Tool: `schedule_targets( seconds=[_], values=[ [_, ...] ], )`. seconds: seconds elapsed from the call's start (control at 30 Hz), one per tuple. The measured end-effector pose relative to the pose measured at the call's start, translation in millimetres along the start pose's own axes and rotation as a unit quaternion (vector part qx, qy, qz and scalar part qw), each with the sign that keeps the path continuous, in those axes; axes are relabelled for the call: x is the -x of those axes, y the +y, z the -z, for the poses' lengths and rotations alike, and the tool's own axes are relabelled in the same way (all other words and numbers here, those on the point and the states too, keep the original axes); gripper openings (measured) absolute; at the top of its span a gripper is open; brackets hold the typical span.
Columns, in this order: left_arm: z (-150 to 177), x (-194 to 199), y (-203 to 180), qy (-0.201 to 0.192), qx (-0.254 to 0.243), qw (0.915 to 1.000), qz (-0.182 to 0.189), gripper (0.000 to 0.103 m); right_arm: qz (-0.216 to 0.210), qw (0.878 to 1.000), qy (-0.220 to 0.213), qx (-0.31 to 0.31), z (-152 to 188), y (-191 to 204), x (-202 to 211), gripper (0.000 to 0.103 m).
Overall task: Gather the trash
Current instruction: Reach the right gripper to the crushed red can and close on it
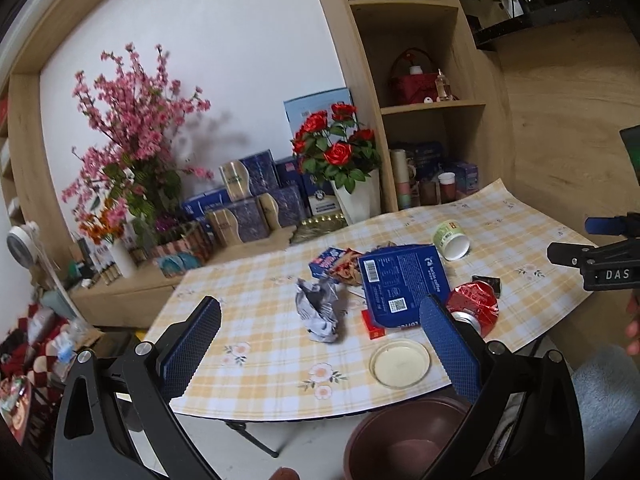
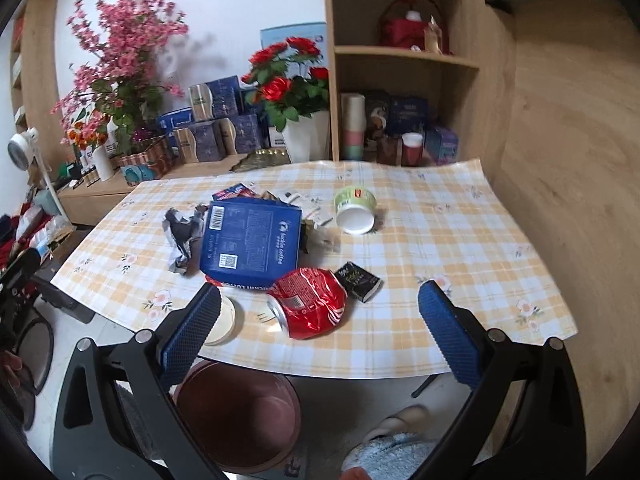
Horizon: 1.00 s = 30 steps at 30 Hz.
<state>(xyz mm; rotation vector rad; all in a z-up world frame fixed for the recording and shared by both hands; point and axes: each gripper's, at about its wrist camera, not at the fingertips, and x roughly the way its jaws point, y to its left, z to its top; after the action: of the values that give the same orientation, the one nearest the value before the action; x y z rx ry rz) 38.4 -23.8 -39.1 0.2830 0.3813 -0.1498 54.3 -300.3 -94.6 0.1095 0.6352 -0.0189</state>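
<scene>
Trash: crushed red can [image 2: 308,304] lies on table between right gripper's [image 2: 320,320] spread, empty fingers.

- A white wall [image 1: 224,60] is seen behind the table [image 2: 420,240].
- Wooden shelves [image 1: 416,56] are set beside the wall.
- Pink flowers [image 1: 132,120] and red roses [image 2: 288,76] are placed on a low wooden cabinet [image 1: 132,292].

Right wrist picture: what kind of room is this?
Probably a lived-in home room. A table with a checked cloth holds trash like a crushed red can, wooden shelves hold cups and boxes, and fake flowers stand behind.
</scene>
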Motion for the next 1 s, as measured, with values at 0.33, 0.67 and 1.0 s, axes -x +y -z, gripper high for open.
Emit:
schedule_targets(
  seconds=[0.33,0.67,1.0],
  values=[
    [20.3,-46.9,12.2,0.029,0.030,0.9991,-0.003,0.098,-0.007,0.999,0.018,-0.035,16.8,-20.8,-41.3,0.097],
    [53.6,-91.6,19.9,0.076,0.057,0.9946,0.041,0.098,-0.024,0.998,0.062,-0.011,40.3,-21.2,-91.8,0.097],
    [86.2,-137.1,11.9,0.140,0.077,0.9860,0.048,0.098,-0.035,0.994,0.085,0.051,46.5,0.6,-147.6,0.097]
  ],
)
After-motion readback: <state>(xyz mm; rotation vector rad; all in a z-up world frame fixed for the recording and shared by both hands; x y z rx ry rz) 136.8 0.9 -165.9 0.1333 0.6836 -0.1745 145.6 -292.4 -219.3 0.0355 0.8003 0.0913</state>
